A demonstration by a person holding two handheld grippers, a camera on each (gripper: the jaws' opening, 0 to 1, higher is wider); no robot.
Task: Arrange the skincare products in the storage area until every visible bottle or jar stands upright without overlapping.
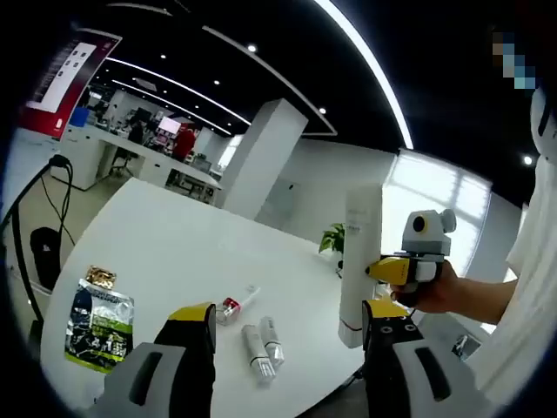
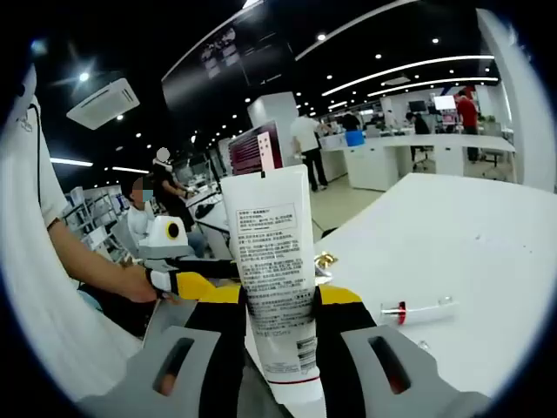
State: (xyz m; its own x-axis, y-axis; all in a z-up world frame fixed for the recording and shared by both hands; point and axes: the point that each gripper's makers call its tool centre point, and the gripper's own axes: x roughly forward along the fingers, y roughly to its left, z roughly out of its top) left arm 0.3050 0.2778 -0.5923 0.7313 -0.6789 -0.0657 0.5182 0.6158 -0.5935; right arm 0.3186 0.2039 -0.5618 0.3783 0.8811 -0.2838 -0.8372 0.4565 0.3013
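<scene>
Foil pouch point(image 1: 98, 324) lies flat near the table point(image 1: 174, 235) edge. Left claw point(image 1: 287, 335) gapes wide, empty, over two small tubes point(image 1: 261, 341) lying side by side mid-table; red-capped tube point(image 1: 233, 305) just beyond. Right claw point(image 2: 280, 305) is clamped on the tall white tube point(image 2: 271, 279), held upright off the table, cap end down. Likely light, soft-walled and slick (squeezing dents it), so grip low near the stiffer cap.

Left gripper view: high, across table point(image 1: 174, 244). Right gripper view: close on tube point(image 2: 274, 279). Shared: table, tube.
</scene>
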